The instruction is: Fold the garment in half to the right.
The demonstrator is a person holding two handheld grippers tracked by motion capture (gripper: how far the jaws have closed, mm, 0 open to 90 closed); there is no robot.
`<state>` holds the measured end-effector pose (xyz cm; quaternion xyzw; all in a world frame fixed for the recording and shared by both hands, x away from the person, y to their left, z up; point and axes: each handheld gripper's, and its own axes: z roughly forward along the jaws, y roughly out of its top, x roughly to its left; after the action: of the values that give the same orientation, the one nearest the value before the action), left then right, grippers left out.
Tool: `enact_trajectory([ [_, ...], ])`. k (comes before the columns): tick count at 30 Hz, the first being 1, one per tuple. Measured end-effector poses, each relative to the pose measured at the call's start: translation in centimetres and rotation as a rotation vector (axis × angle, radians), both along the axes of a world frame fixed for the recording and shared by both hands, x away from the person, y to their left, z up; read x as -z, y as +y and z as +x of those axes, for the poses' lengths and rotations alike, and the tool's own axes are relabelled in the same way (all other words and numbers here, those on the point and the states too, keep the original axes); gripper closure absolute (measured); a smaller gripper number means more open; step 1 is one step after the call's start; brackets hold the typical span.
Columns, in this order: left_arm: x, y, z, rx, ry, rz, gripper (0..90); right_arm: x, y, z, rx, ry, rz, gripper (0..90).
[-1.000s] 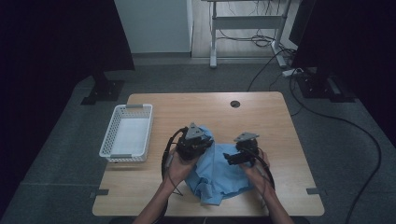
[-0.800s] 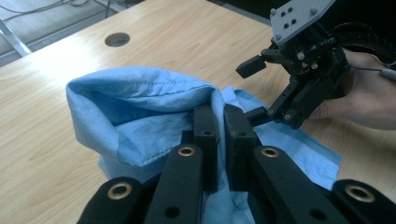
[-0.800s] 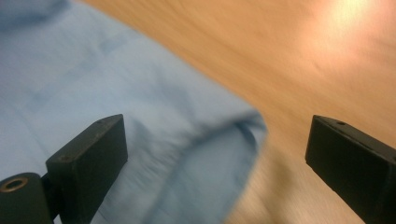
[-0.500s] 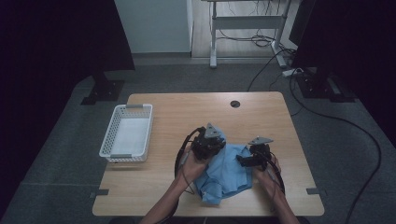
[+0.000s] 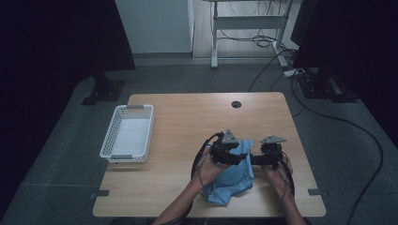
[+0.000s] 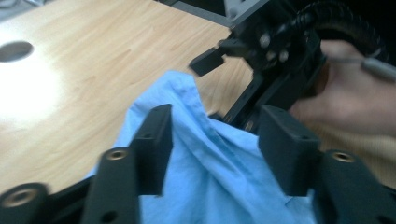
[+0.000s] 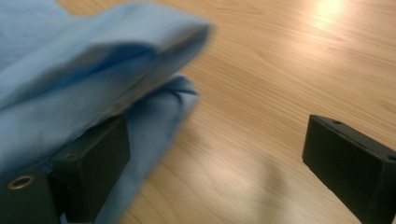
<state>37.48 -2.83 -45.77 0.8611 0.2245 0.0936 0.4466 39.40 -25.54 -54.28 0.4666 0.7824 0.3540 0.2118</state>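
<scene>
Blue cloth [image 5: 232, 176] lies crumpled on the wooden table [image 5: 183, 122], well right of the white basket [image 5: 127, 133]. Left gripper [image 6: 212, 140] has just been opening, jaws apart over the cloth; right gripper [image 7: 215, 158] stands spread wide beside it.

Dim room, glare on wood, blurred close-ups.

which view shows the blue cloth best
The high view: it takes in the whole blue cloth, crumpled on the table between both hands. The left gripper view gives a close look at its folds between open jaws. The right gripper view catches one blurred edge, draped over one jaw.
</scene>
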Motion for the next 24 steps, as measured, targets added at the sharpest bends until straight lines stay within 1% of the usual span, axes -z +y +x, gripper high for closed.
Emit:
enact_trajectory([
  [2,-0.5,1.1,0.0,-0.003,-0.014,0.004,36.7,-0.3,-1.0,-0.2,0.018,-0.003,0.01,7.6],
  [4,-0.8,2.5,0.0,-0.019,-0.021,-0.012,33.3,-0.6,-1.8,-0.4,0.031,-0.009,0.011,7.6],
  [7,-0.8,5.1,0.0,-0.062,-0.024,-0.028,28.2,-1.4,-2.8,-0.9,0.043,-0.024,0.025,7.6],
  [9,-0.5,7.0,-0.1,-0.091,-0.017,-0.031,25.0,-1.8,-3.4,-1.3,0.045,-0.03,0.035,7.6],
  [11,0.0,8.9,-0.2,-0.114,0.003,-0.04,22.7,-2.0,-3.9,-1.7,0.04,-0.031,0.044,7.6],
  [13,0.7,10.6,-0.4,-0.137,0.01,-0.038,21.0,-2.0,-4.3,-2.1,0.03,-0.023,0.051,7.6],
  [15,1.6,12.2,-0.7,-0.162,0.017,-0.033,20.0,-1.6,-4.4,-2.6,0.019,-0.009,0.046,7.6],
  [20,4.5,15.7,-1.8,-0.227,0.026,0.007,18.6,-0.2,-4.3,-3.9,-0.015,0.028,0.026,7.3],
  [24,7.1,17.6,-2.6,-0.276,0.035,0.054,18.2,0.7,-4.1,-4.8,-0.037,0.044,0.011,7.1],
])
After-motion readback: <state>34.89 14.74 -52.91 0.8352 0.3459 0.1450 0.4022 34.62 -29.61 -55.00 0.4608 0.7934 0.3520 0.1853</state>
